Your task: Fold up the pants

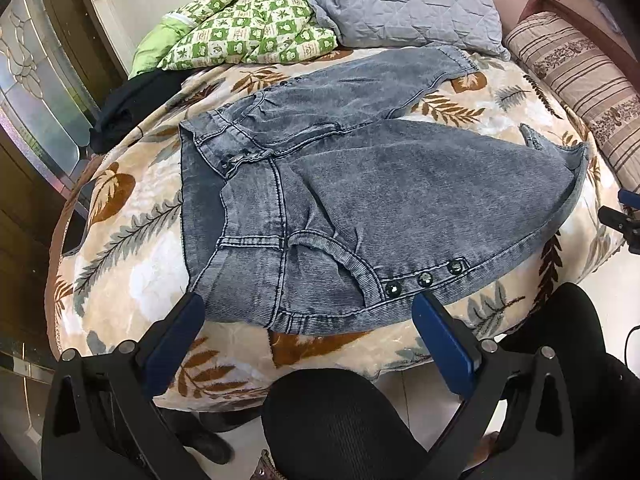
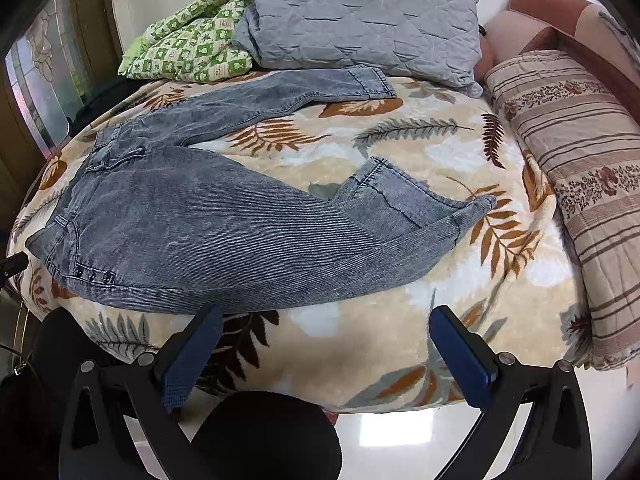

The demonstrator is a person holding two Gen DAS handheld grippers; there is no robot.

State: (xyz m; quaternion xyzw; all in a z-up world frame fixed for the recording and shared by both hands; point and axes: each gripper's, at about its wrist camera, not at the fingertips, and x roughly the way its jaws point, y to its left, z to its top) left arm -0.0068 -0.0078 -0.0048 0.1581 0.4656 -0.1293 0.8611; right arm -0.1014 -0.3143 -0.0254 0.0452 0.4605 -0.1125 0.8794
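Note:
Grey-blue washed denim pants (image 1: 360,184) lie spread on a leaf-patterned blanket (image 1: 132,264), waistband to the left, both legs running right. The far leg (image 2: 280,92) reaches toward the pillows. The near leg (image 2: 224,236) has its cuff (image 2: 404,196) folded back on itself. Three studs (image 1: 424,278) mark the near hip. My left gripper (image 1: 308,304) hovers open at the near waist edge, nothing between its blue fingers (image 1: 440,340). My right gripper (image 2: 326,316) stands open just off the near leg's lower edge, holding nothing.
A green checked quilt (image 2: 188,48) and a grey quilted pillow (image 2: 360,20) lie at the back. A striped bolster (image 2: 580,184) runs along the right. Dark clothing (image 1: 128,104) sits at the bed's left edge. A person's black-clad knees (image 1: 332,424) are below, over white floor (image 2: 400,440).

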